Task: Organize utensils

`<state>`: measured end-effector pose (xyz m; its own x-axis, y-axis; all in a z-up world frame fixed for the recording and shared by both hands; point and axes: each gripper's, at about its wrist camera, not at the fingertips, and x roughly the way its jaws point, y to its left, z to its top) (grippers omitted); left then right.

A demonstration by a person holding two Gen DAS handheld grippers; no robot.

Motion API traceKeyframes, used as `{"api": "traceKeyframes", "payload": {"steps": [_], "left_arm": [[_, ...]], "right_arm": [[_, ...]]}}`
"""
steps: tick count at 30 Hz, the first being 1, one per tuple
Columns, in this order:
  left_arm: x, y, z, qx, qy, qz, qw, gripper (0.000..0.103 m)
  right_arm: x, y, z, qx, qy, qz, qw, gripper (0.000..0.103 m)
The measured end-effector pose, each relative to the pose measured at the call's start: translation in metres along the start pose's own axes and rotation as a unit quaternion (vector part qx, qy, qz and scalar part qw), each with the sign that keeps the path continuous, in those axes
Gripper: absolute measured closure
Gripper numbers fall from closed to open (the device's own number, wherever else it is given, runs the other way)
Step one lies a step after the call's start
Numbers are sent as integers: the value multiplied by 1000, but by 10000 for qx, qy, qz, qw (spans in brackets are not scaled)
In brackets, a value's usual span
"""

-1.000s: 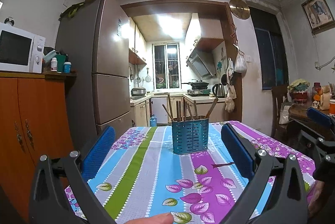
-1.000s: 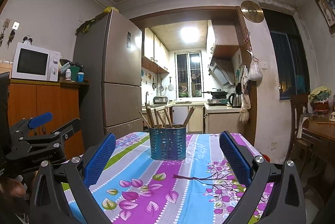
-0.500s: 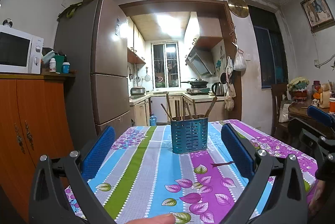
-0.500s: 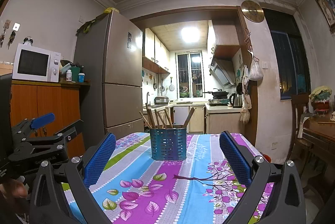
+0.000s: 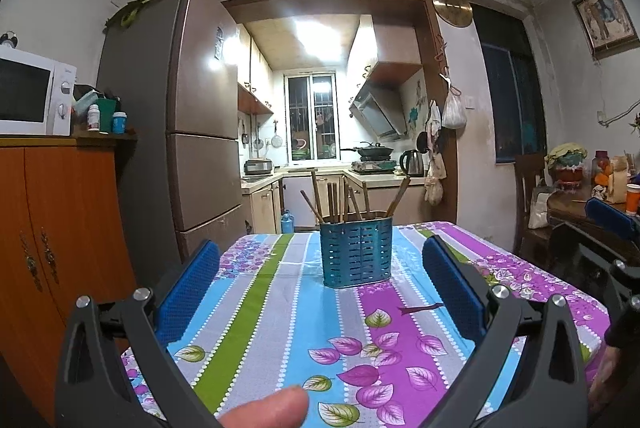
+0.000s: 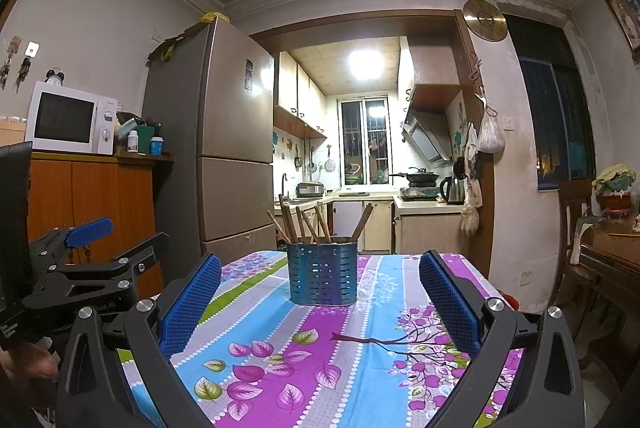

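A: Looking along the left gripper (image 5: 320, 292), what sits between its fingers (image 5: 188, 292)?

B: Nothing is held. The two blue pads stand wide apart over the tabletop (image 5: 256, 328), and the blue perforated utensil holder (image 5: 356, 252) stands upright ahead of them, roughly centred in the gap but well beyond the tips. Wooden chopsticks (image 5: 344, 199) stick up out of it, leaning in different directions.

A: And the right gripper (image 6: 320, 302)?

B: The same: its fingers (image 6: 192, 300) are spread wide and hold nothing. The holder (image 6: 322, 274) again stands ahead of the tips, in line with the gap between them, with the chopsticks (image 6: 312, 224) fanning out of its top.

A: Is either gripper touching the holder?

B: No. Both are short of it, above the flowered cloth at the near part of the tabletop.

A: Do the grippers see each other?

B: Yes. In the right wrist view the left gripper shows at the left edge, beyond the left finger, its blue pad raised. In the left wrist view the right gripper (image 5: 612, 224) shows at the right edge, outside the right finger.

A: Anything of the person?

B: A fingertip (image 5: 268, 408) at the bottom of the left wrist view, below the fingers.

A: Behind the holder?

B: A tall fridge (image 5: 192, 131) to the left, beyond the left finger, and a lit kitchen past the tabletop's far end.
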<state>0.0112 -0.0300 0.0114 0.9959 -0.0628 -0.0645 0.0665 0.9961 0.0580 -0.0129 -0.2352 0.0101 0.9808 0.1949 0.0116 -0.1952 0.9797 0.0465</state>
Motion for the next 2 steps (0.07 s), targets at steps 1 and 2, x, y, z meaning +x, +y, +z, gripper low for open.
{"api": "traceKeyframes", "payload": {"steps": [1, 2], "left_arm": [[0, -1, 0, 9, 3, -1, 10000, 5], [1, -1, 0, 23, 3, 1, 10000, 5]], "right_arm": [[0, 0, 0, -2, -1, -5, 10000, 4], [1, -1, 0, -3, 1, -9, 10000, 4]]}}
